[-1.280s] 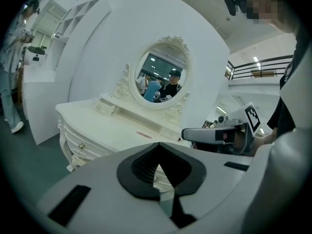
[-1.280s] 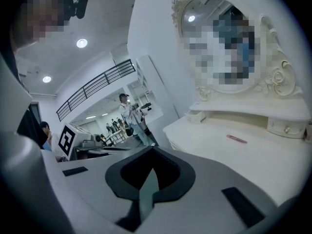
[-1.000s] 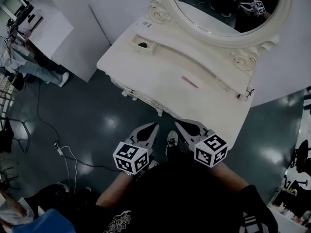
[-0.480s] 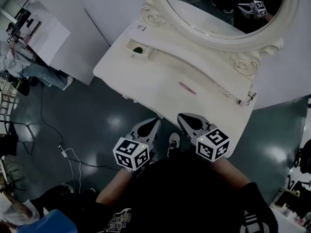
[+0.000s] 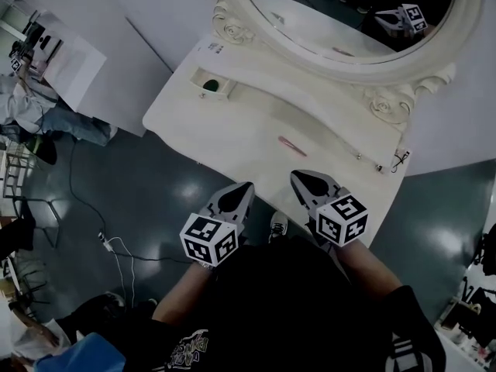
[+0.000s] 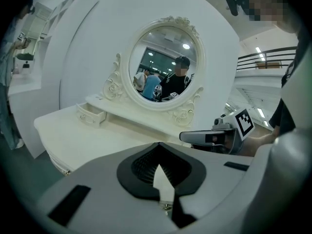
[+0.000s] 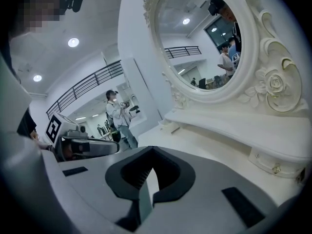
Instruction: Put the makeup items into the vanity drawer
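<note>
Left tongs (image 5: pixel 242 186) and right tongs (image 5: pixel 298 175) are both closed tip to tip with nothing between them. They are held side by side at the front edge of the white vanity table (image 5: pixel 232 126), the right over the edge and the left just off it.

A slim pink stick-shaped makeup item (image 5: pixel 292 146) lies flat on the bare table top, near the tip of the right tongs and touching nothing else. It is too small to tell what it is. It looks light, stiff and smooth, so it would probably roll or skid if pushed from one side. The safest hold seems to be across its middle, with the tongs opened a little and set square to its length, and only a gentle squeeze.

A small white drawer (image 5: pixel 208 84) stands pulled open at the far left end of the raised shelf, well apart from the stick, with something dark green (image 5: pixel 210 86) inside. Behind the shelf rises an oval mirror in a carved white frame (image 5: pixel 349 14). Below the table lie a dark glossy floor (image 5: pixel 155 184) and the person's pale shoe (image 5: pixel 277 223).
</note>
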A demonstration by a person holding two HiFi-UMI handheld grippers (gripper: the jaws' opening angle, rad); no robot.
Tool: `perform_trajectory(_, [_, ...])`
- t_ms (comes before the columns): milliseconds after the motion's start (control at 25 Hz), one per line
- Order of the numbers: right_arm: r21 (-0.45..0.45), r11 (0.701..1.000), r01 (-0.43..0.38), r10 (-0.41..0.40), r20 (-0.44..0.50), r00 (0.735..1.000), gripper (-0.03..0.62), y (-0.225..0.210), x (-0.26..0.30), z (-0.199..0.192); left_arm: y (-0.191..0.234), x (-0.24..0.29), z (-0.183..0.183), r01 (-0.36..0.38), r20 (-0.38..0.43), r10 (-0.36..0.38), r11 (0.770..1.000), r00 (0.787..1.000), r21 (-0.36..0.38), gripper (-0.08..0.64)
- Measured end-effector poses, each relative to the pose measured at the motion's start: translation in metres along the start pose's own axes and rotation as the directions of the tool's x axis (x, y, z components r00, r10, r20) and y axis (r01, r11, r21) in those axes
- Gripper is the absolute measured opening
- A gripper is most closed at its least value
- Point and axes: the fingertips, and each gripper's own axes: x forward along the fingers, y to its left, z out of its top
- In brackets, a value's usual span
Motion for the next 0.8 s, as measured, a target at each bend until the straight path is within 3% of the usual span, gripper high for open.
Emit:
perform_trajectory(520, [0.008, 0.995, 0.103, -0.102, -0.044, 0.994, 0.029, -0.055, 0.025, -0.013, 0.019, 0.025, -0.001, 0.018, -0.036, -0.018, 1.0, 0.999, 0.015, 0.0])
perform_trajectory(800, [-0.071, 0.975, 0.211, -0.218, -0.107, 0.97, 0.029, -0.091, 0.049, -0.028, 0.039, 0.038, 0.002, 0.084, -0.096, -0.078, 0.995, 0.992, 0.053, 0.0])
